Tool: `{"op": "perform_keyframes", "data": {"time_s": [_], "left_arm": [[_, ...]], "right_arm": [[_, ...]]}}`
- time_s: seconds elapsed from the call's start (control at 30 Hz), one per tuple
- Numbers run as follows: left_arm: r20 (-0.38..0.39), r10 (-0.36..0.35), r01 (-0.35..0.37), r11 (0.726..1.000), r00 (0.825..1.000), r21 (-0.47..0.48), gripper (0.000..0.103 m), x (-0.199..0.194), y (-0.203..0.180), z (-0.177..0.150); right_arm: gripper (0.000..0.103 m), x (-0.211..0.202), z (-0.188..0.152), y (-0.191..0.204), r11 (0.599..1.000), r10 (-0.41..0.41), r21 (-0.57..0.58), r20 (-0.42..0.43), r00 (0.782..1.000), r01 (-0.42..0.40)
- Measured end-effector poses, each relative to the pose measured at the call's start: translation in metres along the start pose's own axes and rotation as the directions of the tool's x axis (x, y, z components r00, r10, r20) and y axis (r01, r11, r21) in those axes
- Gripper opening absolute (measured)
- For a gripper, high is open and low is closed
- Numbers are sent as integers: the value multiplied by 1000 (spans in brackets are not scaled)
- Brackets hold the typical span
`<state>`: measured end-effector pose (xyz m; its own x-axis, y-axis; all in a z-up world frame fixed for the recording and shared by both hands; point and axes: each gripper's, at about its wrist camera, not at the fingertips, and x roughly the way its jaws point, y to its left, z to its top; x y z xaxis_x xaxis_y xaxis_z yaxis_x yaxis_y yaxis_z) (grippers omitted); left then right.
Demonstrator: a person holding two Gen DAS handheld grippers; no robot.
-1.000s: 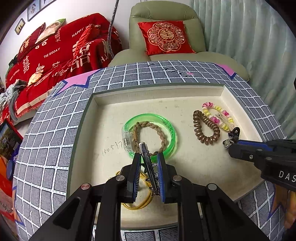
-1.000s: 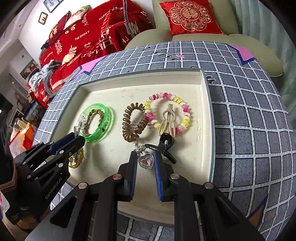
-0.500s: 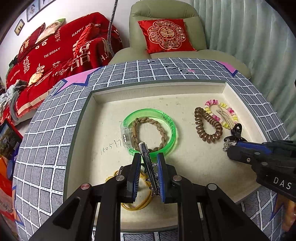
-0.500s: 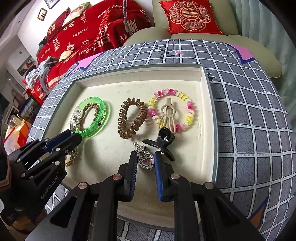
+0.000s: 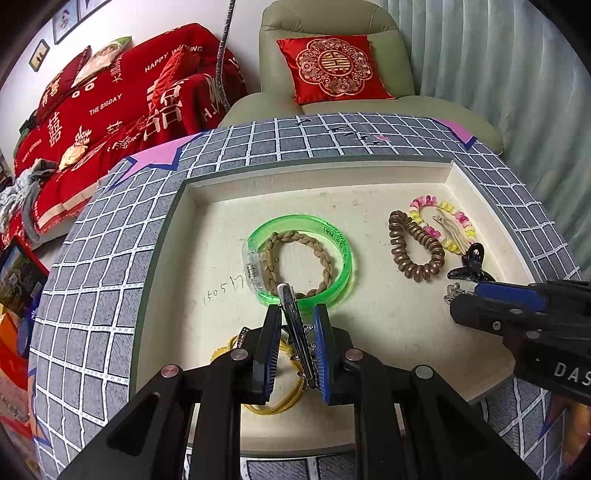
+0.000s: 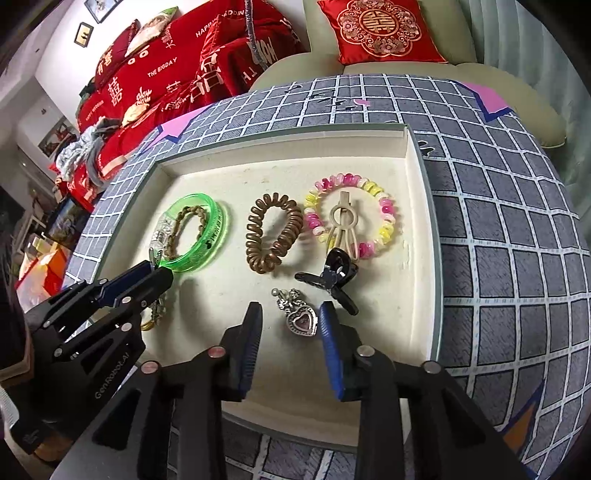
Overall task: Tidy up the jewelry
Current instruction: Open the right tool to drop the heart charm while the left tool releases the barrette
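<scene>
Glossy green plastic bangle (image 6: 195, 232), shiny metal heart pendant (image 6: 303, 320), matt cream tray (image 6: 413, 177)

Cream tray (image 6: 415, 206) on a table (image 6: 517, 229) covered in grey cloth gridded with white lines, pink and blue at the corners. Translucent green bangle (image 6: 214, 236) around a braided tan cord (image 6: 184, 229). Coiled brown hair tie (image 6: 271, 236). Coiled bracelet (image 6: 388, 221) banded pink, yellow and white, ringing a beige clip (image 6: 343, 221). Glossy black claw clip (image 6: 332, 277). Silver heart pendant (image 6: 303, 319) with a pink centre. Yellow-gold loops (image 5: 280, 402). Black grippers with blue ribbed fingers (image 6: 330, 343). Red cushion (image 6: 376, 27) with a gold medallion pattern; red bedding (image 6: 166, 70) lettered in white.
</scene>
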<state>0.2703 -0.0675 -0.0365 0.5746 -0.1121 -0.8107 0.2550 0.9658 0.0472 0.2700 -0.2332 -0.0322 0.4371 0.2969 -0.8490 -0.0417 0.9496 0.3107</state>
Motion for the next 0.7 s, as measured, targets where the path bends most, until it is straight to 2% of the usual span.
{"op": "perform_keyframes", "data": {"time_s": [0.37, 0.7], "left_arm": [[12, 19, -19, 1000, 1000, -9, 28, -7, 1, 2], [16, 30, -30, 999, 999, -11, 28, -11, -1, 4]], "right_arm": [[41, -28, -1, -8, 998, 22, 51, 55, 998, -25], [42, -34, -1, -9, 998, 14, 54, 58, 998, -17]]}}
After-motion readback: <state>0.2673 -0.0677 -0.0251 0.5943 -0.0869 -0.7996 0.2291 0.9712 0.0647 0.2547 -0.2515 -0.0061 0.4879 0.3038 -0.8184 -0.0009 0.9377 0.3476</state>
